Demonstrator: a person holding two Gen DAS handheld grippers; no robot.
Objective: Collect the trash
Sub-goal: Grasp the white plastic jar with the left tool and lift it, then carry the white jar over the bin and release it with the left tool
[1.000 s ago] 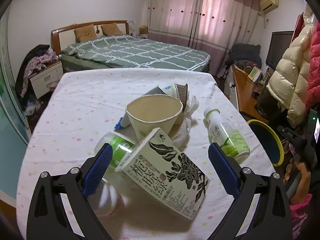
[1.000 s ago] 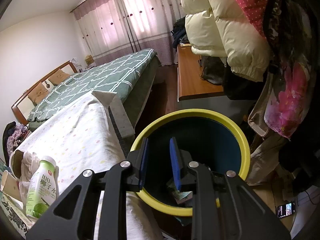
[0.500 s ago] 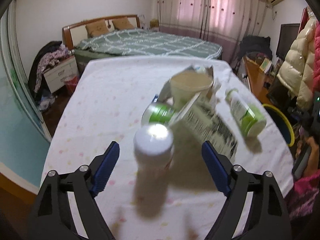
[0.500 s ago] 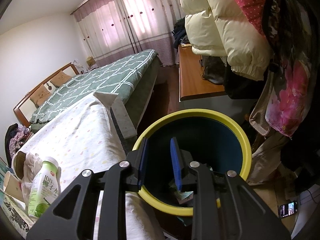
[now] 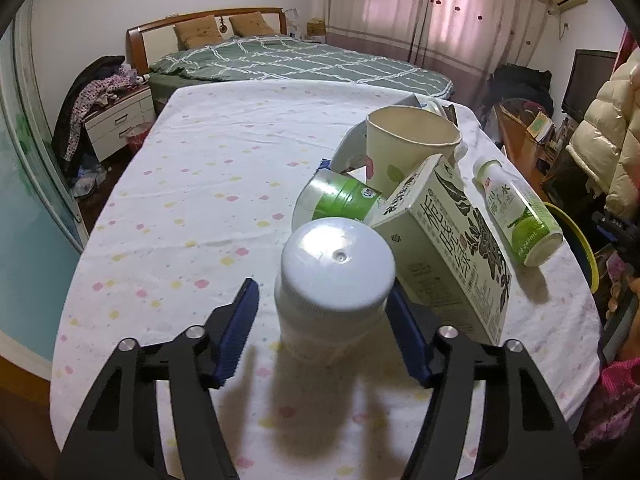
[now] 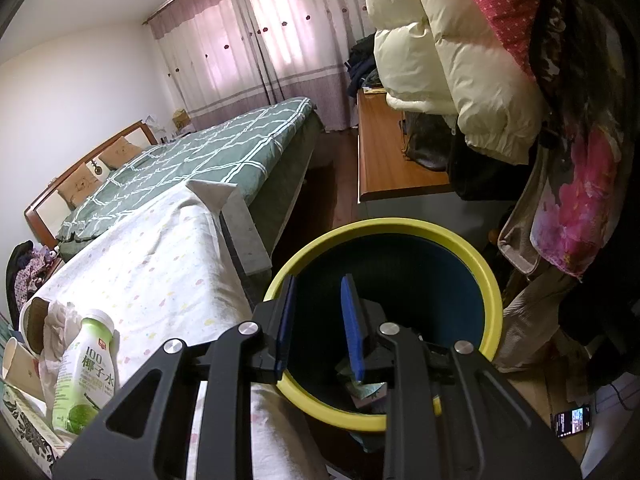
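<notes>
Near the front edge of the counter, which is draped in a white cloth with pastel dots, a white plastic bottle with a ribbed white cap is standing upright between the blue pads of the left gripper. Its jaws have just been closing around the bottle; the right pad is sitting against or just beside the bottle's side, while a strip of cloth is showing between the left pad and the bottle, so the pads are not yet pressing on it from both sides. Just behind the bottle, toward the counter's right edge, the rest of the trash is lying in a heap: a green-and-white tea carton printed with dark leaves is leaning on its side, a green-labelled tub is lying tipped beside it, and a paper cup is standing behind them with crumpled white paper at its back. A coconut-water bottle with a green label is lying on its side close to the right edge, apart from the carton. Past that edge, on the floor, a dark bin with a yellow rim is standing, with some scraps already lying in its bottom. The right gripper is hovering over the bin's mouth, its jaws standing a narrow gap apart with nothing between them.
</notes>
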